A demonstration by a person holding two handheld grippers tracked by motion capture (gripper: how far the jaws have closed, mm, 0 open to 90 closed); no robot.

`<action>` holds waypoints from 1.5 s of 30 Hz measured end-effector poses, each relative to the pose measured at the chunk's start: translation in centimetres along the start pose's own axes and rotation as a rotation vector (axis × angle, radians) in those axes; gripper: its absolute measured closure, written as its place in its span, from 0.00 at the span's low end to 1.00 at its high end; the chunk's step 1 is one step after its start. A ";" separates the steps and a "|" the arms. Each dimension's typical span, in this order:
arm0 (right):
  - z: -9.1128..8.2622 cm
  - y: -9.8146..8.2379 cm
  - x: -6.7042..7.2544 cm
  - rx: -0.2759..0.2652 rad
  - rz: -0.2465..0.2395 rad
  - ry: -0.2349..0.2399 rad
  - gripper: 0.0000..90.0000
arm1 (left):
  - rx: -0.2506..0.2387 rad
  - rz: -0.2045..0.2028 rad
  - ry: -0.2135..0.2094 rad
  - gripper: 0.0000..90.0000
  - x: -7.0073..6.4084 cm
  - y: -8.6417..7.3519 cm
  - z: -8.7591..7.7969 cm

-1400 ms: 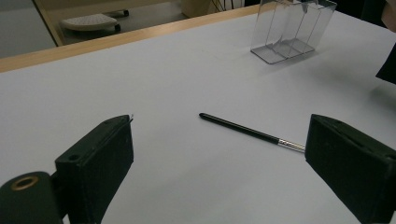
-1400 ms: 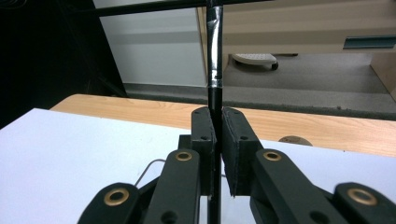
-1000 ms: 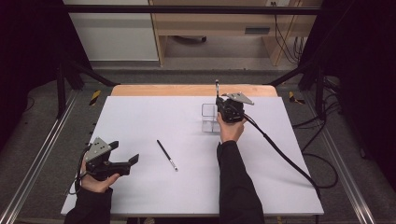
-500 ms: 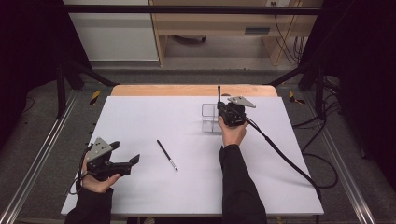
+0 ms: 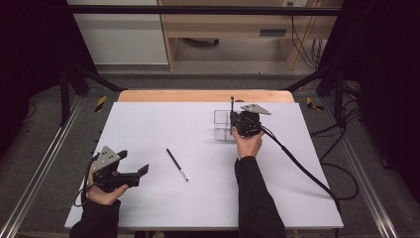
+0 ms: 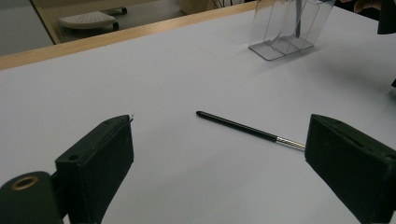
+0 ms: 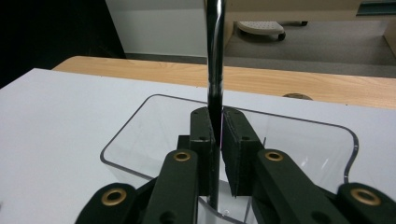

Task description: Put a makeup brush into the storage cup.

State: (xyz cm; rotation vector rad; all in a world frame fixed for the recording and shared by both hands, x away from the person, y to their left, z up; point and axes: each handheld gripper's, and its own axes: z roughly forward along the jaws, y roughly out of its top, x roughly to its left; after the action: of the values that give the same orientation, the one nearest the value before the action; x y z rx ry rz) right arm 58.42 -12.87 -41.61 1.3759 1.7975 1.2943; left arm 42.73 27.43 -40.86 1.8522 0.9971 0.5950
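My right gripper (image 5: 233,124) is over a clear plastic holder (image 5: 222,130) at the table's far middle, shut on a thin dark pen (image 5: 232,103) that stands upright. Its jaws have just been opening a little, with the pen (image 7: 215,70) still between the pads and its lower end down inside the holder (image 7: 140,135). A second black pen with a silver end (image 5: 177,164) lies flat on the white table. My left gripper (image 5: 132,162) rests open at the near left, its wide jaws pointing at that pen (image 6: 243,129) with nothing between them (image 6: 219,158).
The white tabletop (image 5: 148,124) has a wooden strip along its far edge (image 5: 198,95). A black cable (image 5: 302,168) trails from my right gripper across the table's right side. The holder (image 6: 285,28) has several compartments.
My right gripper has sunk slightly with the upright pen, so the pen's top sits lower over the holder. The left gripper and the lying pen have not moved.
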 end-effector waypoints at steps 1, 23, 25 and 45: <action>-0.2 0.0 0.0 -0.001 -0.003 0.002 0.90 | 0.000 0.001 0.000 0.08 0.0 0.0 0.0; -6.4 -0.3 0.2 -0.014 -0.073 0.138 0.56 | 0.001 -0.008 0.002 0.08 0.0 -0.1 0.1; -7.0 -0.4 0.0 -0.023 -0.076 0.133 0.54 | 0.003 -0.007 0.002 0.08 -0.1 -0.1 0.2; -12.5 -1.9 -0.8 -0.045 -0.116 0.179 0.19 | 0.006 -0.009 0.005 0.08 -0.2 -0.2 0.4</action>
State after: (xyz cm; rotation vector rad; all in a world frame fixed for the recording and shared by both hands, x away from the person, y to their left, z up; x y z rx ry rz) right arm 47.37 -18.23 -38.44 1.1443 1.9231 1.4245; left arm 42.80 27.09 -41.26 1.8514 1.0107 0.5924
